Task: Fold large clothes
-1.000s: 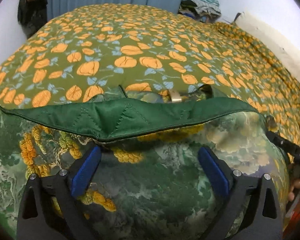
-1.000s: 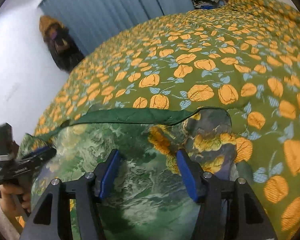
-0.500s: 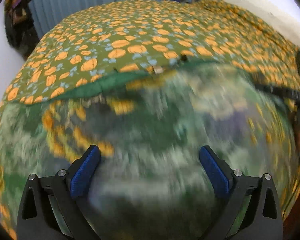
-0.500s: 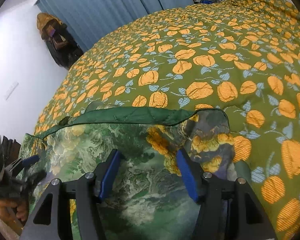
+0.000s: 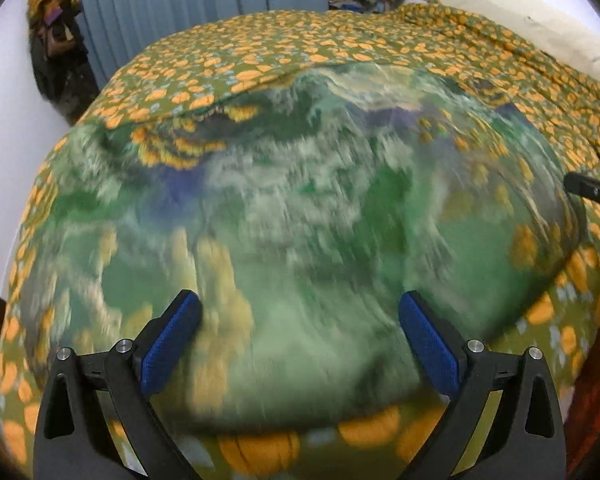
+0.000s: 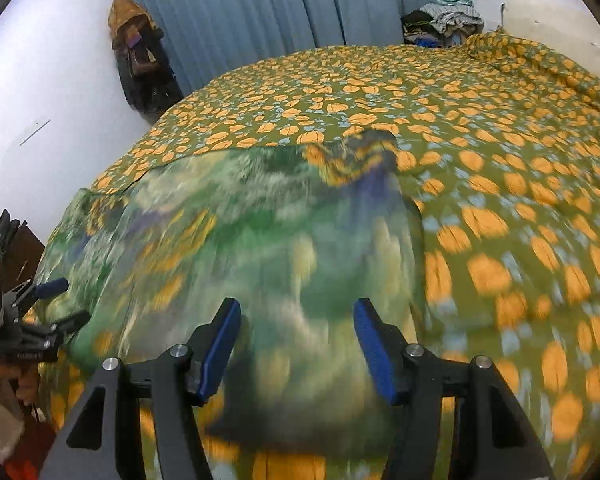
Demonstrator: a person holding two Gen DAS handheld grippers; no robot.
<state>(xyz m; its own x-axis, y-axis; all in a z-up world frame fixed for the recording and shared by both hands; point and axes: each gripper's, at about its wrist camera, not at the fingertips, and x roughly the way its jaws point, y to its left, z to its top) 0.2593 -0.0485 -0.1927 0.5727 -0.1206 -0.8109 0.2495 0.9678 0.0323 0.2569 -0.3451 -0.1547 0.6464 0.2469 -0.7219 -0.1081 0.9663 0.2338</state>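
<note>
Bedroom setting: olive bedspread with orange flower print (image 5: 340, 46) covers bed, blue curtain (image 6: 284, 4) behind. Green painterly-print garment (image 5: 300, 208) lies spread on near half of bedspread, blurred. I read left gripper (image 5: 300, 338) wide open, empty; right gripper (image 6: 296, 340) open, empty. My judgement: one fold laid; further folds remain.

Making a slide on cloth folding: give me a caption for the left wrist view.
Open left gripper above a motion-blurred green printed garment spread on an orange-flowered bedspread.
</note>
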